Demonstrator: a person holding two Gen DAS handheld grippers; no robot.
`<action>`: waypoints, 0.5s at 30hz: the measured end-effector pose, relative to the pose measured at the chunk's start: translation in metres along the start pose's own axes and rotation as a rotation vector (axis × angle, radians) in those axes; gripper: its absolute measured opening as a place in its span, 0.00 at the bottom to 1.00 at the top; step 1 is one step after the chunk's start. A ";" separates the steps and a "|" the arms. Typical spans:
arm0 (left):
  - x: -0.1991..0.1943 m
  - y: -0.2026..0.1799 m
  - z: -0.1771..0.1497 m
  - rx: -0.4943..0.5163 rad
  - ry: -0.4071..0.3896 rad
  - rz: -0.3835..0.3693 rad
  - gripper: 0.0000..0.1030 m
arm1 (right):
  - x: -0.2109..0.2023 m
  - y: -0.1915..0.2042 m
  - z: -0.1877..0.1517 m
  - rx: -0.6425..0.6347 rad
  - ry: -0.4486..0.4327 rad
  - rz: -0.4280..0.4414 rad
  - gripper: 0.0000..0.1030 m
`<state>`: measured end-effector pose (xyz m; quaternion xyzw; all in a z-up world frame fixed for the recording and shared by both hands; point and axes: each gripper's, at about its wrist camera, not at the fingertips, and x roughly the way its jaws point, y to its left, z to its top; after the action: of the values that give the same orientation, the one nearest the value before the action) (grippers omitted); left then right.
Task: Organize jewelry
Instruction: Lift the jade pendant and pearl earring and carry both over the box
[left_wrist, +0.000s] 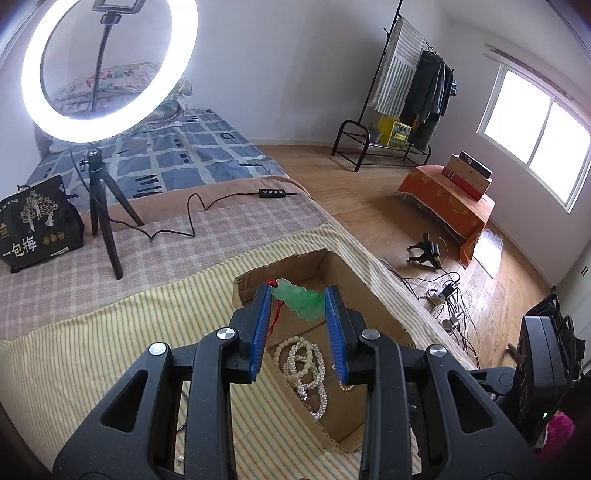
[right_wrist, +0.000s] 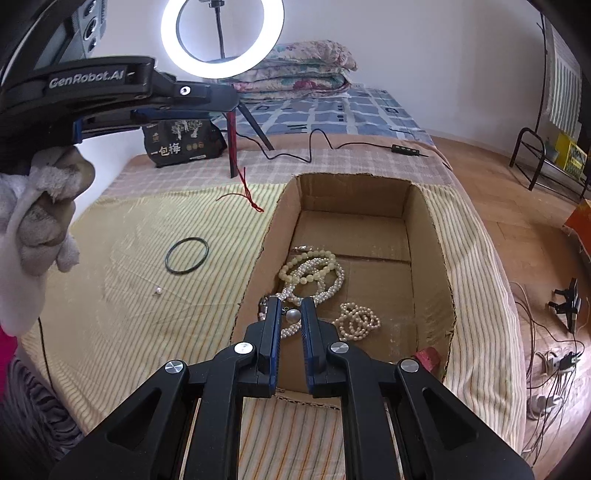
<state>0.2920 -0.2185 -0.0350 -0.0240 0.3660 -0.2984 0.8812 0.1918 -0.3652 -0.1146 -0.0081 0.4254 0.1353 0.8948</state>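
I have the left gripper (left_wrist: 297, 299) pinching the green jade pendant (left_wrist: 299, 302) above the cardboard box (right_wrist: 432, 258) so it can drop beside the pearl strands (right_wrist: 314, 273), while my right gripper (right_wrist: 291, 314) pinches a single pearl (right_wrist: 294, 315) over that box.

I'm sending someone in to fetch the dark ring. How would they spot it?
Start at the cardboard box on the yellow striped cloth. Left of the box, flat on the cloth, lies the ring: thin, dark, plain, unlike the pale beads inside the box.
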 end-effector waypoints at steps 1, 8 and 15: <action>0.005 -0.003 0.002 -0.001 0.002 -0.006 0.28 | 0.000 -0.001 -0.001 -0.002 0.001 -0.002 0.09; 0.041 -0.022 0.010 -0.002 0.025 -0.023 0.28 | 0.001 -0.011 -0.008 0.009 0.015 0.000 0.09; 0.069 -0.034 0.008 0.017 0.060 -0.019 0.28 | 0.009 -0.020 -0.009 0.030 0.033 -0.001 0.09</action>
<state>0.3181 -0.2853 -0.0634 -0.0109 0.3896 -0.3104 0.8670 0.1957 -0.3831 -0.1291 0.0028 0.4423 0.1283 0.8876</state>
